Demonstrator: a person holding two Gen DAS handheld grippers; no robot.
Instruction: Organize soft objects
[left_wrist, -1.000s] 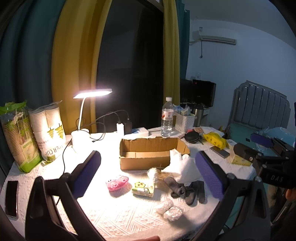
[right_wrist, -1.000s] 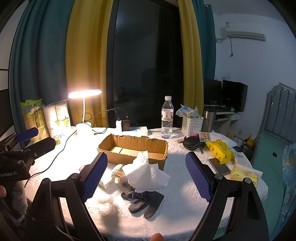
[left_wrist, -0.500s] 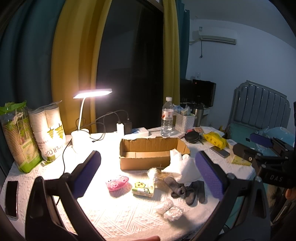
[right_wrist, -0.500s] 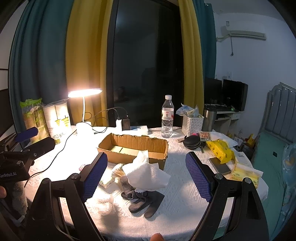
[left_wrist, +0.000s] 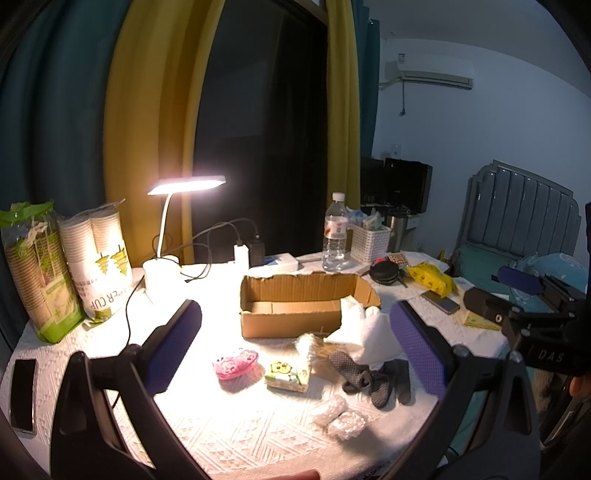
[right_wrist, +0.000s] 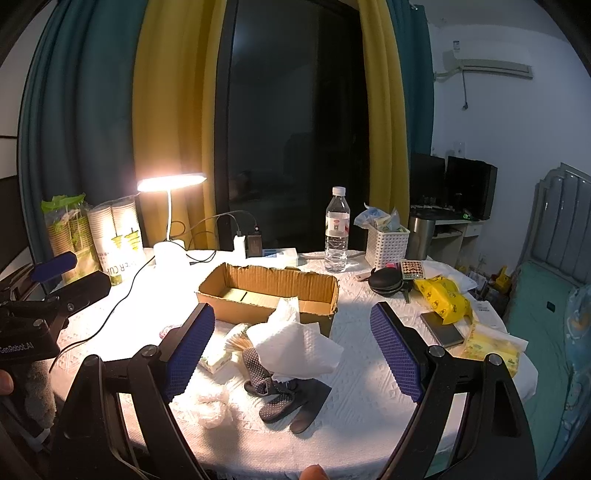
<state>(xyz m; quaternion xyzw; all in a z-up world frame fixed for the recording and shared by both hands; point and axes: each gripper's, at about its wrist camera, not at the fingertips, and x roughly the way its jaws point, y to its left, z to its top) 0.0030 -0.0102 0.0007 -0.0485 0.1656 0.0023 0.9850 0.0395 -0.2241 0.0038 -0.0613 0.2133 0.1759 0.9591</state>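
The left gripper (left_wrist: 295, 343) is spread wide with nothing between its blue pads, held above the near edge of the round table (left_wrist: 229, 435); the right gripper (right_wrist: 293, 350) is likewise wide open and empty. Between the left fingers lie a pink hair clip (left_wrist: 236, 363), a small tissue pack (left_wrist: 288, 374), dark socks (left_wrist: 373, 378) and crumpled bubble wrap (left_wrist: 341, 419). A white paper towel (right_wrist: 295, 347) lies partly over the socks, just in front of the open cardboard box (right_wrist: 269, 295). Behind stand a lit desk lamp (left_wrist: 184, 186) and a water bottle (right_wrist: 337, 232).
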